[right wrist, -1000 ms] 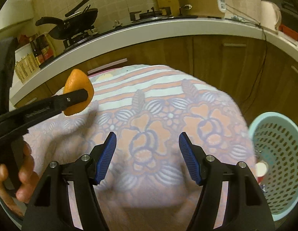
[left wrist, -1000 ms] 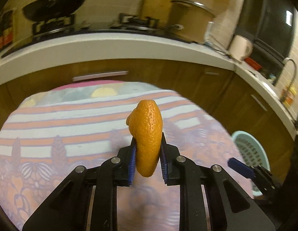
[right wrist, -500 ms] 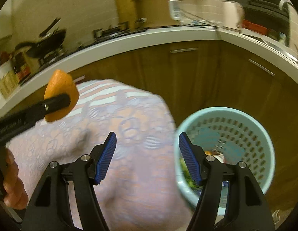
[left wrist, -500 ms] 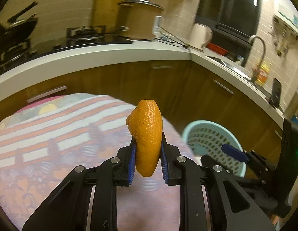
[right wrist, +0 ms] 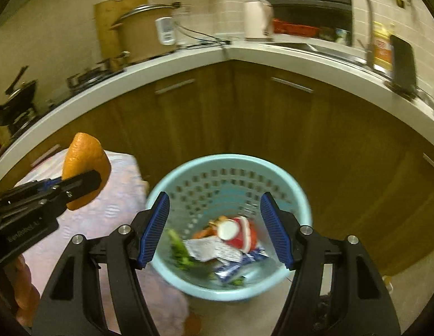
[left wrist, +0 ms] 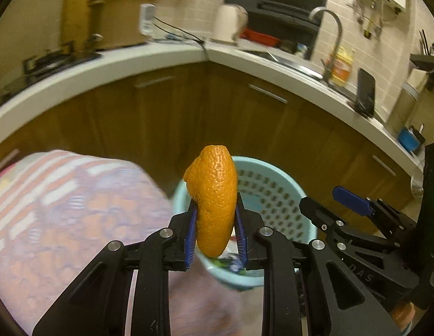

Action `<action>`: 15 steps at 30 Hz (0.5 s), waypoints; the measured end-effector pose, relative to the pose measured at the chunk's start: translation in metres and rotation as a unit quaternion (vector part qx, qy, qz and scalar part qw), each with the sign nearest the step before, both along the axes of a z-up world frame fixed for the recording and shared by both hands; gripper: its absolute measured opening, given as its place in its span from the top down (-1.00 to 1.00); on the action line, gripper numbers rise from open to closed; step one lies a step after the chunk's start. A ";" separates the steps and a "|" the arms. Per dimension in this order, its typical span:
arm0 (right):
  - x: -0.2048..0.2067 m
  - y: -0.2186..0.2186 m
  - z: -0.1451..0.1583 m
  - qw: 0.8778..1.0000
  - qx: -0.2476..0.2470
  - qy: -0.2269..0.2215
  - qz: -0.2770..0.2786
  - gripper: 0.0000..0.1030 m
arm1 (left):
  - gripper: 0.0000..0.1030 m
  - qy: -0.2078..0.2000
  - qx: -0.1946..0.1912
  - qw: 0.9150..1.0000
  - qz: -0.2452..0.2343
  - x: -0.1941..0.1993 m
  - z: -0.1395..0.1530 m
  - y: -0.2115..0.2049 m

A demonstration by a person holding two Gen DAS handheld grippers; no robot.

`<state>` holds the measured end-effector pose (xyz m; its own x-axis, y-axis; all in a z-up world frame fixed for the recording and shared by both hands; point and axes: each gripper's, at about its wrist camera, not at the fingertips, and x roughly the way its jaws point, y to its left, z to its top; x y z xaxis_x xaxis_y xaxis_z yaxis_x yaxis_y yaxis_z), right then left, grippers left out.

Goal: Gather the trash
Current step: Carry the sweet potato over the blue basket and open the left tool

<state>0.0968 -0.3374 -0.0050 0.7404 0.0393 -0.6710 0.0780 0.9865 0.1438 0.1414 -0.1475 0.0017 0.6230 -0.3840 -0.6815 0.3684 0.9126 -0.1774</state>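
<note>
The left claw (left wrist: 215, 233), clenched on the orange peel (left wrist: 214, 198), has swung from over the table (left wrist: 63, 210) toward the bin (right wrist: 228, 224), so the drop is near; the right claw (right wrist: 214, 228) hangs released over the bin.

- Your left gripper (left wrist: 215, 232) clamps an orange peel (left wrist: 214, 201) between its blue pads; peel stands upright above the fingertips.
- Pale blue perforated basket (left wrist: 275, 193) directly behind the peel, down on the floor.
- Patterned cloth (left wrist: 65, 204) to the gripper's left, blurred.
- Your right gripper (left wrist: 333, 197) to the right, jaws apart, nothing between them.
- Wooden cabinets (left wrist: 231, 112) and white counter (left wrist: 119, 67) beyond.
</note>
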 end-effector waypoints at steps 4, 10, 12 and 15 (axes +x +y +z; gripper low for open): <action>-0.003 -0.024 -0.006 1.000 0.005 0.014 -0.025 -0.23 | 0.56 0.035 0.000 0.999 -0.020 0.021 -0.018 -0.028; -0.008 -0.038 -0.007 0.999 0.007 0.014 -0.035 -0.23 | -0.15 0.051 0.015 0.998 -0.032 0.032 -0.031 -0.050; -0.009 -0.039 -0.008 0.999 0.008 0.014 -0.035 -0.23 | -0.16 0.047 0.020 0.998 -0.032 0.031 -0.030 -0.052; -0.010 -0.037 -0.009 0.999 0.009 0.015 -0.031 -0.23 | -0.16 0.049 0.022 0.998 -0.028 0.029 -0.030 -0.050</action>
